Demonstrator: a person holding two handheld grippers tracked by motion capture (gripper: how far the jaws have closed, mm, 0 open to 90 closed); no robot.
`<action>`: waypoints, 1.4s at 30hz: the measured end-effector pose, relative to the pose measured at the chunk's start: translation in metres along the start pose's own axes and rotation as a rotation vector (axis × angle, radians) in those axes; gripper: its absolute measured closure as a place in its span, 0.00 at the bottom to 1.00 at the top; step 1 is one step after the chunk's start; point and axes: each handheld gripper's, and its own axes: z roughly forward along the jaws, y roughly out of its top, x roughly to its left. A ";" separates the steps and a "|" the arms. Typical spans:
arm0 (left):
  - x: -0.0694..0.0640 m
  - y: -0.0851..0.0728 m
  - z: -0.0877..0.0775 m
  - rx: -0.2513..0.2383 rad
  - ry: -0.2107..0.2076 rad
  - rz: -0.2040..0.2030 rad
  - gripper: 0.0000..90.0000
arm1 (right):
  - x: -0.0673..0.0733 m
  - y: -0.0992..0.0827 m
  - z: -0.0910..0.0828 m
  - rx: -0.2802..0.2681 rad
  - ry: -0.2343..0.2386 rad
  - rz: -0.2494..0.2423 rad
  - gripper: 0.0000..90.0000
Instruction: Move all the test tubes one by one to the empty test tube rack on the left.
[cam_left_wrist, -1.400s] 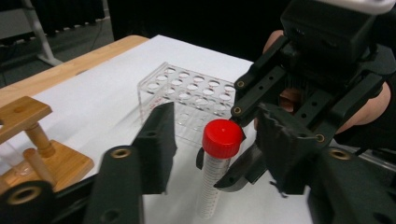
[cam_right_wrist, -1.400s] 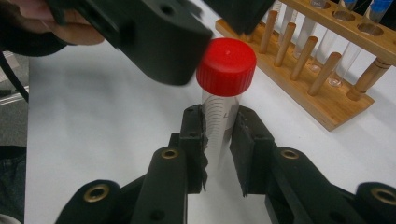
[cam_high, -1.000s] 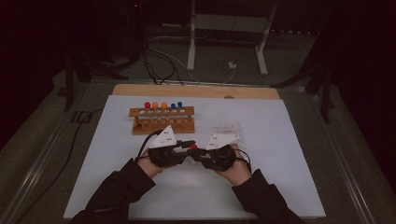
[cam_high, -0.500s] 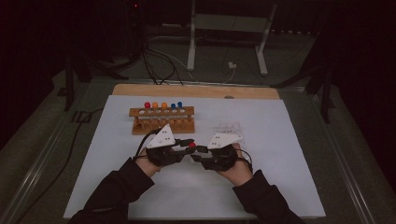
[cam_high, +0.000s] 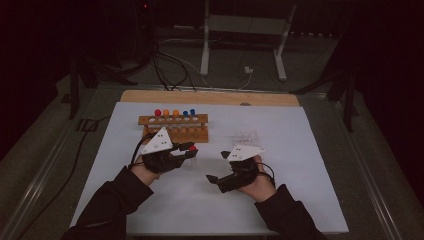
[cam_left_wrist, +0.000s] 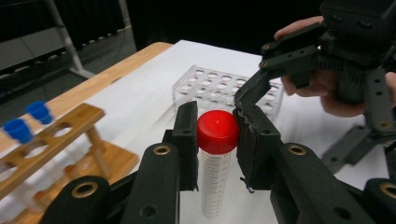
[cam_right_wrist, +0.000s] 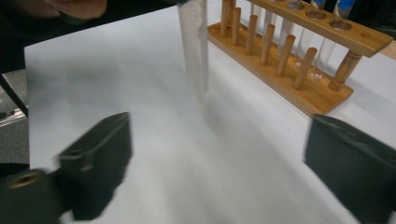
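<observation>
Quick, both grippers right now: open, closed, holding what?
Left gripper: shut on the red-capped tube, gripped at the cap.
Right gripper: jaws have just been opening; now wide, nothing between them.

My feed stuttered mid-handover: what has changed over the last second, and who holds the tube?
The right gripper has just opened its fingers, let go and drawn back from the left gripper. The left one is shut on the red-capped tube. The wooden rack and clear rack stayed put.
</observation>
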 end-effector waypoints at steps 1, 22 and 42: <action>0.002 0.000 -0.003 0.001 0.004 -0.002 0.80 | 0.000 0.000 0.000 0.000 0.000 0.006 0.01; 0.057 0.003 -0.057 0.016 0.231 -0.042 0.80 | -0.001 0.001 -0.006 -0.044 0.043 -0.004 0.00; 0.117 0.013 -0.063 -0.054 0.445 -0.123 0.80 | -0.003 0.001 -0.009 -0.061 0.049 -0.002 0.00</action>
